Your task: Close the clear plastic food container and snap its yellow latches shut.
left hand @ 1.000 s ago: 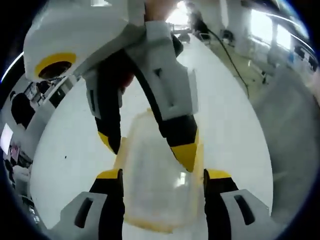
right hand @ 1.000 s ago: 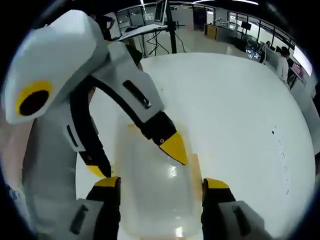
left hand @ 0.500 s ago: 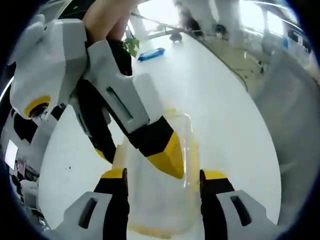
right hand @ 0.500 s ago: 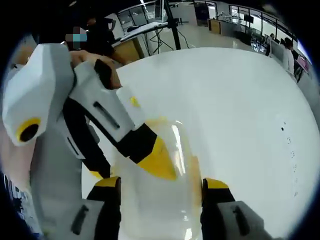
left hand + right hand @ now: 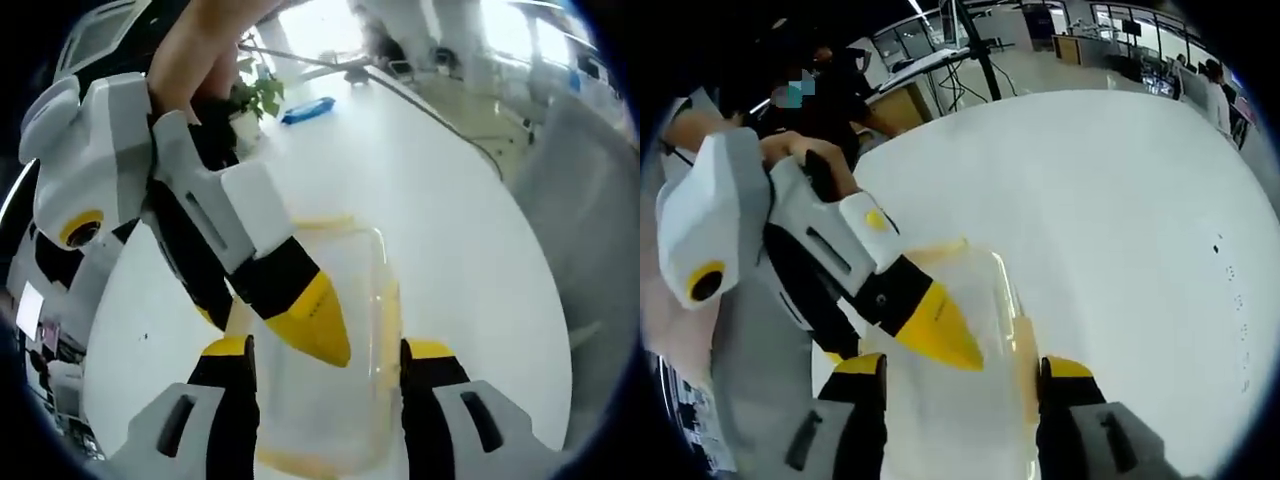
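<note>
The clear plastic container [image 5: 345, 290] lies on the white table [image 5: 440, 200], with yellow trim along its right side [image 5: 391, 310] and near end. My left gripper [image 5: 328, 350] is open, its yellow-tipped jaws straddling the container's sides. The right gripper's yellow-tipped finger [image 5: 305, 325] reaches in from the upper left and rests on the lid. In the right gripper view the same container [image 5: 985, 290] sits between the jaws of my open right gripper [image 5: 962, 367]. There the left gripper's finger [image 5: 930, 330] lies across the lid. I cannot tell whether the latches are snapped.
A blue object [image 5: 308, 108] and a small potted plant [image 5: 258, 95] stand at the table's far end. A hand [image 5: 200, 50] holds the right gripper. Desks and a stand [image 5: 970, 40] lie beyond the table edge. Bare tabletop [image 5: 1120, 200] spreads to the right.
Both views have tipped up and drawn back, showing more table beyond the container. The opposing gripper has swung lower in each view, its tip now nearer on the lid.
</note>
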### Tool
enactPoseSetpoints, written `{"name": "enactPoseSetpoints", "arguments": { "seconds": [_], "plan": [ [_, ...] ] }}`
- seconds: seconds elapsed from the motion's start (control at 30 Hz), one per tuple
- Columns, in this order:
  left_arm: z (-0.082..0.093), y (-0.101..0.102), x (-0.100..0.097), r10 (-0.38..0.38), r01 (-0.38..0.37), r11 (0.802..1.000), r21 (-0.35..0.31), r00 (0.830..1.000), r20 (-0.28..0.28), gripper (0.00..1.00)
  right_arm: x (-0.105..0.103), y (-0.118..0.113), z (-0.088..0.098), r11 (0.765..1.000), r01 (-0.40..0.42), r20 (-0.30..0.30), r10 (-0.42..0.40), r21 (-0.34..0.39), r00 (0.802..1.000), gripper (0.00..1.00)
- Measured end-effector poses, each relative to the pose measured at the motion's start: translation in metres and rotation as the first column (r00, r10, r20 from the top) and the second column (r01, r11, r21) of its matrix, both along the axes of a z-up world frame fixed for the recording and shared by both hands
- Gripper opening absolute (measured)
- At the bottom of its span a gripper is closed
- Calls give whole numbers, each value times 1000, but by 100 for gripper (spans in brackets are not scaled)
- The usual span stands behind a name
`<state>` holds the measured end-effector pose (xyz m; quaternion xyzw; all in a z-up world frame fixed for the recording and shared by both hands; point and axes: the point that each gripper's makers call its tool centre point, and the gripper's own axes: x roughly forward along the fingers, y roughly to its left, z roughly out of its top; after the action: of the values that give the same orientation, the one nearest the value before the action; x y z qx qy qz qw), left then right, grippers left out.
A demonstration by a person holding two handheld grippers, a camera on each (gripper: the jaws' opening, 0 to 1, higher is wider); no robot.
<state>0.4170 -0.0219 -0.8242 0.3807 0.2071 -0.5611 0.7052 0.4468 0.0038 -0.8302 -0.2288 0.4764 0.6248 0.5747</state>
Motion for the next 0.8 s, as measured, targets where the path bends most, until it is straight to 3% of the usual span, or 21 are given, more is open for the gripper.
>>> {"name": "enactPoseSetpoints", "arguments": {
  "seconds": [0.4, 0.5, 0.53, 0.57, 0.8],
  "plan": [
    [-3, -1, 1, -6, 7, 1000, -15, 998, 59, 54, -1, 1, -3, 1000, -28, -70, 28, -9, 997, 59],
    [-5, -3, 1, -17, 18, 1000, -9, 995, 93, 54, -1, 1, -4, 999, -34, -87, 33, -11, 996, 58],
    [-9, -4, -6, -78, 76, 997, 23, 992, 104, 53, -1, 2, -1, 1000, 8, -121, -10, -22, 993, 58],
    [-8, -1, -2, -40, 36, 999, 29, 990, 136, 53, 0, 2, 1, 1000, -26, -117, 26, 2, 993, 58],
    [-6, -2, 2, -21, 22, 1000, -9, 993, 116, 52, -3, 1, 1, 999, -24, -125, 27, 26, 992, 58]
  ]
}}
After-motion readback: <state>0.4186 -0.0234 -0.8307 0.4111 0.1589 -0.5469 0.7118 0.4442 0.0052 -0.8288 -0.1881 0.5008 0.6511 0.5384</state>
